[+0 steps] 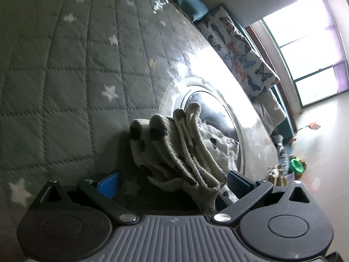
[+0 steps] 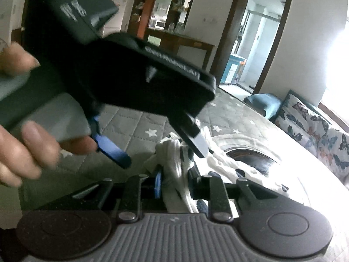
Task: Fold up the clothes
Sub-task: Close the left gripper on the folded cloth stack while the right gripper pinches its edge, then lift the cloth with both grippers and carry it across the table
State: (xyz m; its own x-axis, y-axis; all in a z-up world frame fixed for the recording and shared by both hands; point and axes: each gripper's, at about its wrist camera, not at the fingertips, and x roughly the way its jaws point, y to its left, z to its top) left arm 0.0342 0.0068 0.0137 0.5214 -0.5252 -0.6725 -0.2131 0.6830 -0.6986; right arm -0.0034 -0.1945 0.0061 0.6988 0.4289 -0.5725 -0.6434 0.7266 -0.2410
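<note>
Right gripper (image 2: 173, 180) clenches bunched white dark-spotted fabric garment (image 2: 174, 163) between its jaws. Left gripper (image 1: 174, 181), jaws spread, brackets the folds. Its lettering is blurred, unreadable.

- Home living room: star-printed quilted cover (image 1: 65, 65) over a table.
- Butterfly-print cushion (image 1: 240, 52) at two o'clock, beneath a bright window (image 1: 305, 50).
- Wooden shelving (image 2: 170, 11) and open doorway (image 2: 255, 39) at twelve o'clock.

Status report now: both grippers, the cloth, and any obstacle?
Right gripper shut on bunched spotted cloth. Left gripper open, folded layers between its fingers. Cloth lies on quilted star cover. Left gripper crowds the right's view.
</note>
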